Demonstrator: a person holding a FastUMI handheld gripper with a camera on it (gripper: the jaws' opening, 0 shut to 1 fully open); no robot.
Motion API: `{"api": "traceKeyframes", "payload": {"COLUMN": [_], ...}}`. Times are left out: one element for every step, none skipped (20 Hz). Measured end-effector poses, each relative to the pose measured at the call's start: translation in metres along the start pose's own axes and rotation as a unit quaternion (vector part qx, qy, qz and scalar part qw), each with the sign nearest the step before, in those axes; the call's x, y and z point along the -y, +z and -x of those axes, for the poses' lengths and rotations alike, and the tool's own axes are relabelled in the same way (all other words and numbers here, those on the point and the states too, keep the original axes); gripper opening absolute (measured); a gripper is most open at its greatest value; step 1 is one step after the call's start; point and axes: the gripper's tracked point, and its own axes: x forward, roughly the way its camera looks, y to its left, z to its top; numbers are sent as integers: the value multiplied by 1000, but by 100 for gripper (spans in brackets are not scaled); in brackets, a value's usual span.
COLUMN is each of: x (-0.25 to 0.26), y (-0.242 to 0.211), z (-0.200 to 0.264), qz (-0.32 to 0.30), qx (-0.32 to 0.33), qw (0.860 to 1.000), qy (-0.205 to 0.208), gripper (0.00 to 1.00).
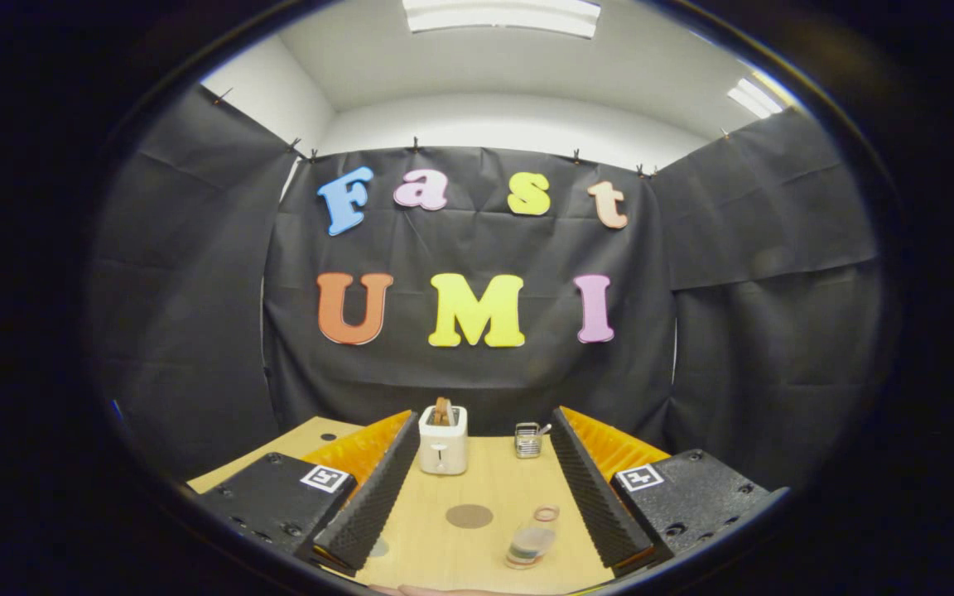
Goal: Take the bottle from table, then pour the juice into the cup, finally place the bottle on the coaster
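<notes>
1. Bottle: honestly I can't pick it out for sure. The one clear container I see is a see-through cup (pixel 532 540) standing on the wooden surface (pixel 493 480) between the fingers, close to the right one. It has a pinkish rim and some colored bands low down. No obvious bottle, so it may be hidden or out of reach of the camera.
2. The gripper (pixel 484 488) has its fingers spread wide and nothing between them touches either one. So it's open and empty-handed.
3. The coaster (pixel 469 516) looks like the flat brown disc lying just left of the cup, roughly midway between the fingers.
4. What could go wrong, my guess: the cup sits really near the right finger, so any sideways swing or a careless closing could knock it over. It looks light and clear, so it would tip easily.
5. Also, the coaster and cup are neighbors, so setting a bottle down later could bump the cup if the approach is sloppy.
6. Further back on the surface, a white toaster (pixel 443 440) with toast in it, and a small metal rack (pixel 528 439) to its right.
7. Room: black cloth walls all around, white ceiling with bright light panels.
</notes>
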Motion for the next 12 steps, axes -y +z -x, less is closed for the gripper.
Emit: {"api": "traceKeyframes", "payload": {"x": [4, 8, 11, 12, 15, 19, 23, 25, 28, 31, 31, 31], "y": [-4, -9, -13, -17, -21, -27, -33, -39, -45, -51, -56, -62], "z": [0, 0, 0, -1, -2, -3, -3, -5, -7, -9, -11, -13], "qz": [0, 1, 0, -1, -1, -2, -3, -2, 1, 5, 6, 8], "qx": [0, -2, -1, -1, -1, -3, -4, -6, -6, -6, -5, -4], "qw": [1000, 1000, 1000, 1000, 1000, 1000, 1000, 1000, 1000, 1000, 1000, 1000], "qy": [-3, -5, -5, -5, -4, -6, -7, -8, -9, -9, -4, -2], "gripper": [100, 100, 100, 100, 100, 100, 100, 100, 100, 100, 100, 100]}}
